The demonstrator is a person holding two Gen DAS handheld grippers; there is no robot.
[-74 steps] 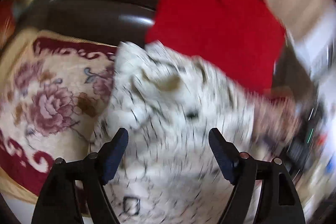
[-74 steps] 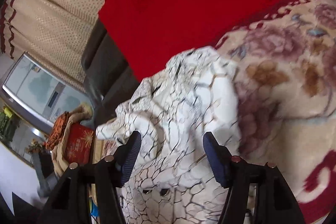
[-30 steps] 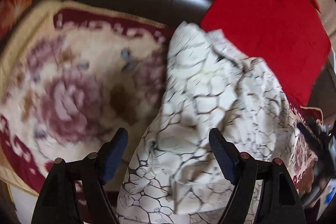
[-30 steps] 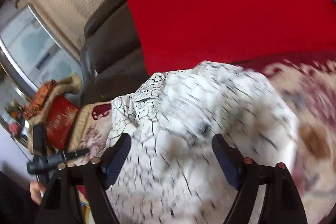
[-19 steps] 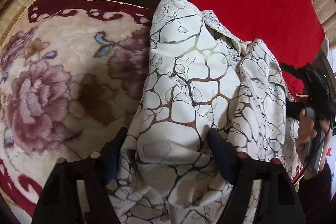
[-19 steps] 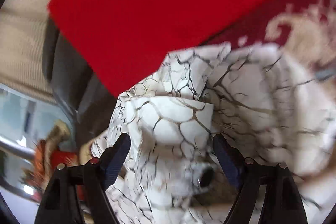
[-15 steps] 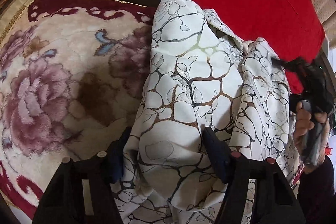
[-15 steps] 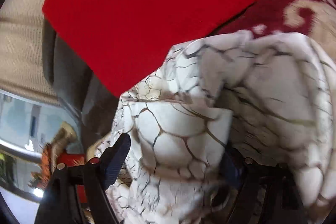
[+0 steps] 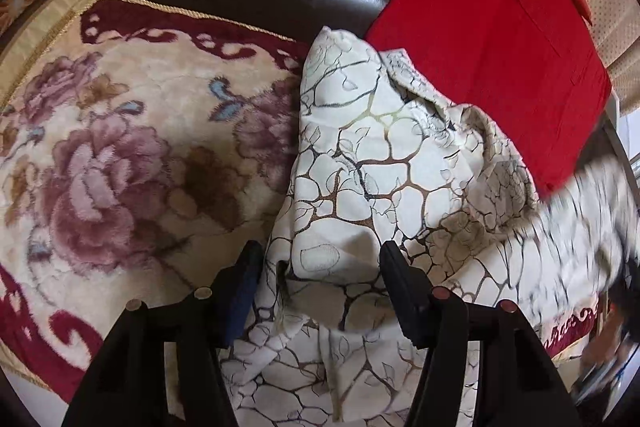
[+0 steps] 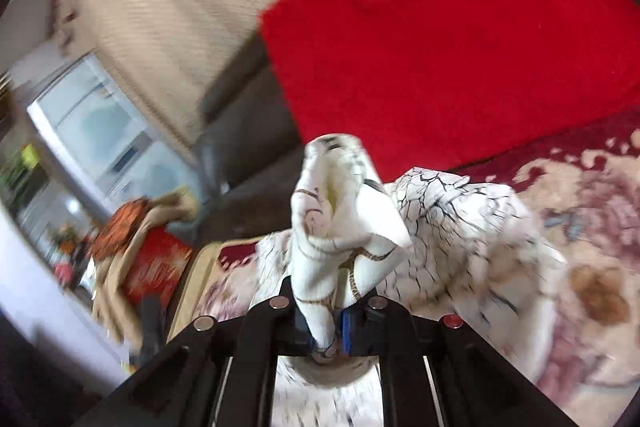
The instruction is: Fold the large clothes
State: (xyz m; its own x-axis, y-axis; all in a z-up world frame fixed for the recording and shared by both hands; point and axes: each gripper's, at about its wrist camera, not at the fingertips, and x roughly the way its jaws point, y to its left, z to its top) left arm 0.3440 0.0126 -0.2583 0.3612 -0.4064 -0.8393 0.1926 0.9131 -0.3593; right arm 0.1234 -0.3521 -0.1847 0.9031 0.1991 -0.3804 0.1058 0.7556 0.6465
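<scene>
My right claw [image 10: 326,331] clamps a bunched corner of the cream crackle-print garment [image 9: 372,163]; my left claw [image 9: 320,267] closing around a fold, garment on floral blanket [image 9: 120,155], red cloth [image 9: 492,39] at 1 o'clock

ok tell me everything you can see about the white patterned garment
The white patterned garment is cream cloth printed with brown and black crackle lines, thin and soft by its look. It lies crumpled and bunched on the floral blanket, its far edge against the red cloth. The right gripper is shut on a pinched fold, which stands up from its fingers. The left gripper straddles another fold, its fingers closing beside the cloth.
</scene>
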